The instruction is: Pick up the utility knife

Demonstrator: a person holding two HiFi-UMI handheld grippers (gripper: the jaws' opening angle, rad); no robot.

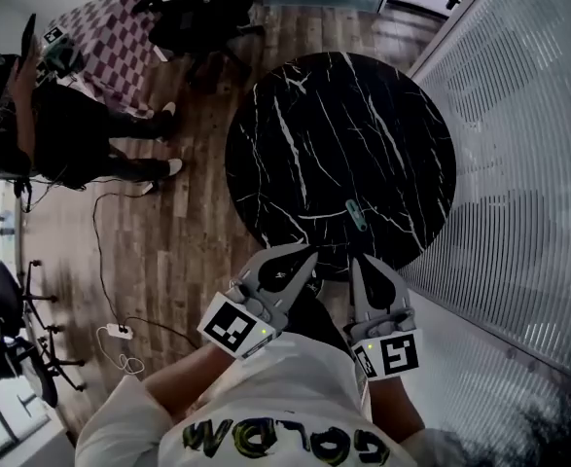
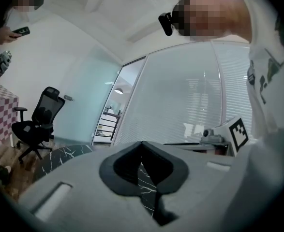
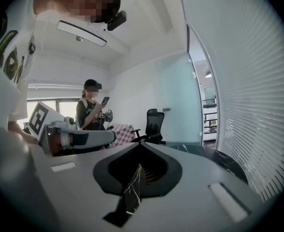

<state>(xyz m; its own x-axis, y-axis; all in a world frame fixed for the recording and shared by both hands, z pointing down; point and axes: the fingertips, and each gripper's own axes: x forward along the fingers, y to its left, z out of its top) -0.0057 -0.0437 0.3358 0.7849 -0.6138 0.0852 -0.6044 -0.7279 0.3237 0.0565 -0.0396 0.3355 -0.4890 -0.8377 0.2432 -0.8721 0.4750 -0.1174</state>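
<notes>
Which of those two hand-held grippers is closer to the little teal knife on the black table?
The right gripper: its tip sits just below the utility knife in the head view; the left gripper lies further aside.

The right claw [image 3: 141, 145] is closed and empty (black marble table [image 3: 214, 157] beyond), with a person [image 3: 91, 111] standing behind.

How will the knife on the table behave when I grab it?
The knife looks small and slim, so probably light and rigid. It lies flat, so it is unlikely to roll, but on the polished-looking table it may skid if nudged. Its low profile probably leaves little to pinch.
</notes>
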